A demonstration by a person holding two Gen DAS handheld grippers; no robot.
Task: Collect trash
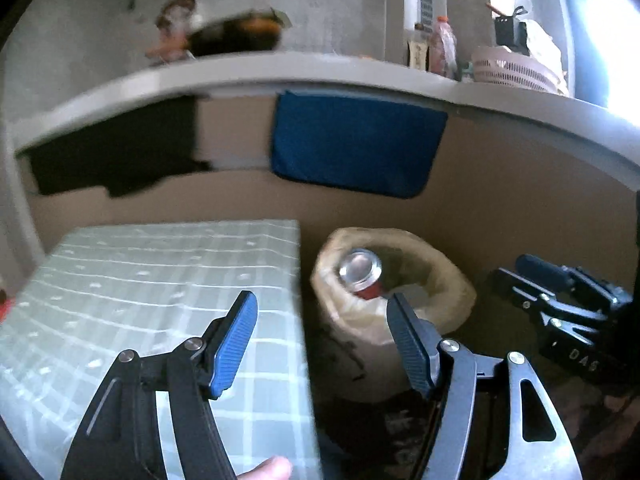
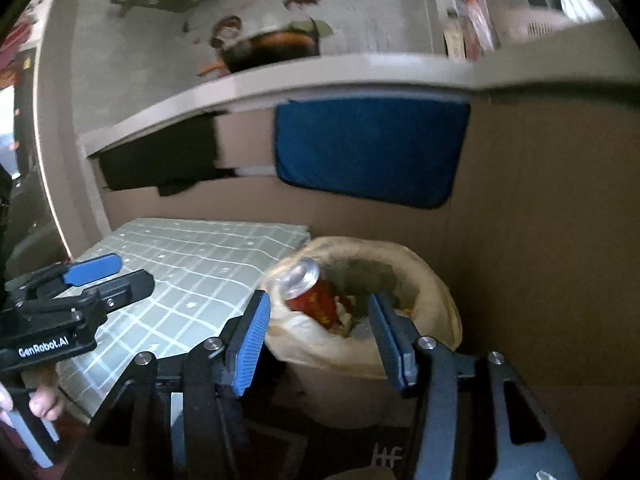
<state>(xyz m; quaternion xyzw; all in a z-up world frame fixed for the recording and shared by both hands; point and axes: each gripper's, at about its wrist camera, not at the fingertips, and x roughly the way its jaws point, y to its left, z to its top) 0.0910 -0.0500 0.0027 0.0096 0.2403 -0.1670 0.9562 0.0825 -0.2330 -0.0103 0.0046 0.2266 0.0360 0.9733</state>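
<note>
A red drink can (image 1: 362, 276) with a silver top lies tilted inside a trash bin lined with a beige bag (image 1: 440, 280). The can (image 2: 310, 292) rests on other trash in the bin (image 2: 432, 292) in the right wrist view. My left gripper (image 1: 320, 312) is open and empty, above the gap between table and bin. My right gripper (image 2: 318, 312) is open and empty, just in front of and above the bin, with the can showing between its fingers. The right gripper also shows in the left wrist view (image 1: 560, 300), and the left gripper in the right wrist view (image 2: 100, 276).
A table with a green checked cloth (image 1: 160, 288) stands left of the bin. A blue cloth (image 1: 356, 140) and a black cloth (image 1: 116, 152) hang from a grey counter edge (image 1: 320, 68) behind. A pan (image 1: 236, 36), bottles (image 1: 442, 46) and a basket (image 1: 512, 70) sit on the counter.
</note>
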